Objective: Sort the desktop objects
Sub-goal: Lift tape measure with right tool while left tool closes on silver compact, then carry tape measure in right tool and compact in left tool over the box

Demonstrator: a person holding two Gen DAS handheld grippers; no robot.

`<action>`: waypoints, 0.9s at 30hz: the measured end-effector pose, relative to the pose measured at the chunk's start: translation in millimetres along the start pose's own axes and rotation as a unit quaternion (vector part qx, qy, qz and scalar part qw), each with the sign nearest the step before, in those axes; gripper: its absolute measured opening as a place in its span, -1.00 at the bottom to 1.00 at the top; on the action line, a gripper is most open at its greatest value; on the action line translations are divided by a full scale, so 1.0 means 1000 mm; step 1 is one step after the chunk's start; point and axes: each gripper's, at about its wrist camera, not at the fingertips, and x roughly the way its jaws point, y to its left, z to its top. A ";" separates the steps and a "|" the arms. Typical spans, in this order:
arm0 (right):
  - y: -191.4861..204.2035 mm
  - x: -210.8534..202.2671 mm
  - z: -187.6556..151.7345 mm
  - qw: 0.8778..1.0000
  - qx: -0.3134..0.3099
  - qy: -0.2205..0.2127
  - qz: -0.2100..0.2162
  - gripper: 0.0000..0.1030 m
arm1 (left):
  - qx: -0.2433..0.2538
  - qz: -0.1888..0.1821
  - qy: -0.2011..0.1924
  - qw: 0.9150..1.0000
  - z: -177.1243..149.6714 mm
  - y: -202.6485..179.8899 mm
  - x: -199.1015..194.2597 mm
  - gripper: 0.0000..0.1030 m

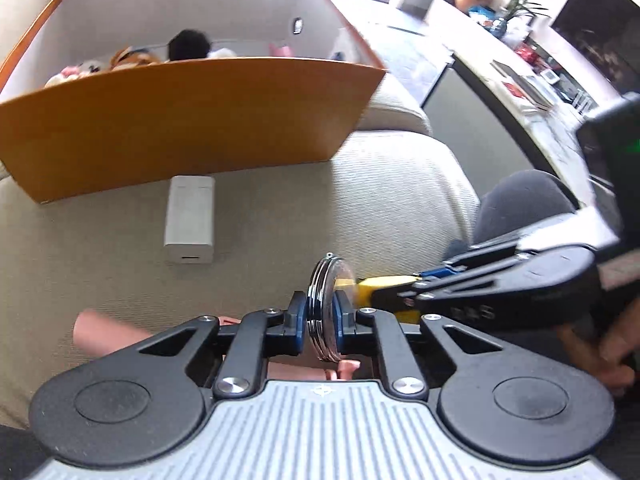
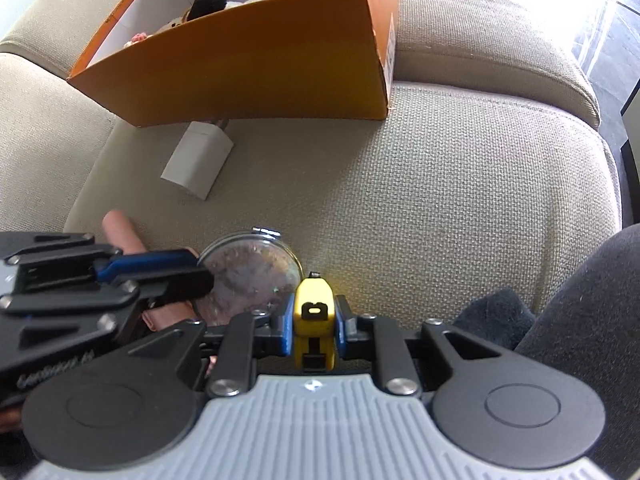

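Note:
My left gripper point(image 1: 322, 320) is shut on a round silver compact mirror point(image 1: 325, 304), held on edge above the sofa cushion; the mirror also shows in the right wrist view point(image 2: 252, 272). My right gripper point(image 2: 314, 320) is shut on a small yellow tape measure point(image 2: 314, 312), right beside the mirror; the tape measure shows in the left wrist view point(image 1: 384, 288). An orange cardboard box point(image 1: 192, 120) with toys inside sits on the sofa ahead, also in the right wrist view point(image 2: 260, 76). A white charger block point(image 1: 190, 220) lies before it, also in the right wrist view point(image 2: 198, 160).
A pink tube-shaped object point(image 1: 108, 332) lies under my left gripper on the beige cushion point(image 2: 440, 200). A person's dark-clothed knee point(image 1: 524, 200) is at the right. A counter with clutter point(image 1: 532, 80) stands beyond the sofa.

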 end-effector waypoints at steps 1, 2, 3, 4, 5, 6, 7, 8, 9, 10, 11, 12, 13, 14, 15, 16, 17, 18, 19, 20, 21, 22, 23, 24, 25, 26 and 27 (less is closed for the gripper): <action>-0.001 0.000 0.000 1.000 0.001 0.000 0.001 -0.59 | 0.002 -0.007 0.000 1.000 0.000 -0.002 -0.001 -0.70; -0.001 0.000 -0.001 1.000 0.001 0.000 0.002 -0.59 | 0.003 -0.012 0.002 1.000 -0.001 -0.004 0.000 -0.71; -0.002 0.000 -0.001 1.000 0.003 0.001 0.003 -0.59 | 0.005 -0.015 0.004 1.000 -0.001 -0.006 0.001 -0.71; -0.003 0.000 -0.001 1.000 0.004 0.001 0.003 -0.59 | 0.004 -0.014 0.004 1.000 0.000 -0.008 0.002 -0.70; -0.003 0.000 -0.001 1.000 0.005 0.001 0.004 -0.59 | 0.005 -0.011 0.003 1.000 0.000 -0.009 0.004 -0.70; -0.003 -0.001 -0.001 1.000 0.006 0.001 0.005 -0.59 | 0.008 -0.004 0.003 1.000 0.001 -0.012 0.005 -0.70; -0.004 -0.001 -0.001 1.000 0.006 0.002 0.006 -0.59 | 0.010 0.004 0.004 1.000 0.001 -0.014 0.007 -0.70; -0.004 -0.001 -0.002 1.000 0.007 0.002 0.007 -0.59 | 0.013 0.009 0.007 1.000 0.001 -0.015 0.009 -0.69; -0.004 -0.001 -0.002 1.000 0.007 0.002 0.007 -0.59 | 0.016 0.008 0.010 1.000 0.000 -0.016 0.010 -0.69; -0.005 0.000 -0.002 1.000 0.008 0.002 0.007 -0.59 | 0.014 0.003 0.012 1.000 0.000 -0.016 0.011 -0.69; -0.005 0.000 -0.002 1.000 0.009 0.002 0.008 -0.59 | 0.012 0.000 0.013 1.000 0.000 -0.017 0.014 -0.69; -0.005 -0.001 -0.003 1.000 0.010 0.002 0.008 -0.59 | 0.010 0.000 0.012 1.000 0.000 -0.017 0.016 -0.68; -0.006 -0.001 -0.003 1.000 0.011 0.002 0.008 -0.59 | 0.007 0.000 0.012 1.000 -0.001 -0.016 0.018 -0.67; -0.006 -0.001 -0.003 1.000 0.011 0.002 0.008 -0.59 | 0.004 0.001 0.013 1.000 -0.001 -0.016 0.020 -0.66; -0.006 0.000 -0.003 1.000 0.011 0.001 0.008 -0.59 | 0.002 0.003 0.013 1.000 -0.001 -0.015 0.020 -0.65; -0.006 0.000 -0.003 1.000 0.011 0.001 0.009 -0.59 | 0.000 0.003 0.012 1.000 -0.001 -0.015 0.020 -0.64; -0.007 -0.001 -0.003 1.000 0.012 0.002 0.010 -0.59 | -0.003 0.006 0.012 1.000 -0.001 -0.014 0.020 -0.63; -0.007 -0.001 -0.003 1.000 0.014 0.002 0.011 -0.59 | -0.005 0.009 0.011 1.000 -0.002 -0.013 0.019 -0.61; -0.008 -0.001 -0.004 1.000 0.015 0.002 0.011 -0.59 | -0.008 0.009 0.009 1.000 -0.003 -0.013 0.019 -0.61; -0.008 -0.001 -0.004 1.000 0.017 0.002 0.012 -0.59 | -0.010 0.007 0.007 1.000 -0.004 -0.012 0.018 -0.61; -0.008 0.000 -0.004 1.000 0.018 0.002 0.012 -0.59 | -0.012 0.006 0.006 1.000 -0.004 -0.011 0.018 -0.61; -0.008 0.000 -0.004 1.000 0.019 0.002 0.012 -0.59 | -0.012 0.005 0.003 1.000 -0.004 -0.011 0.018 -0.61; -0.008 0.000 -0.004 1.000 0.020 0.001 0.013 -0.59 | -0.012 0.005 0.001 1.000 -0.005 -0.011 0.019 -0.61; -0.008 0.000 -0.004 1.000 0.020 0.001 0.013 -0.59 | -0.015 0.005 0.000 1.000 -0.005 -0.010 0.019 -0.60; -0.008 -0.001 -0.004 1.000 0.021 0.001 0.013 -0.59 | -0.017 0.003 -0.001 1.000 -0.005 -0.009 0.019 -0.60; -0.009 -0.001 -0.004 1.000 0.022 0.002 0.013 -0.59 | -0.019 0.003 -0.001 1.000 -0.005 -0.008 0.019 -0.60; -0.009 -0.001 -0.005 1.000 0.023 0.002 0.013 -0.59 | -0.021 0.002 -0.001 1.000 -0.005 -0.008 0.019 -0.59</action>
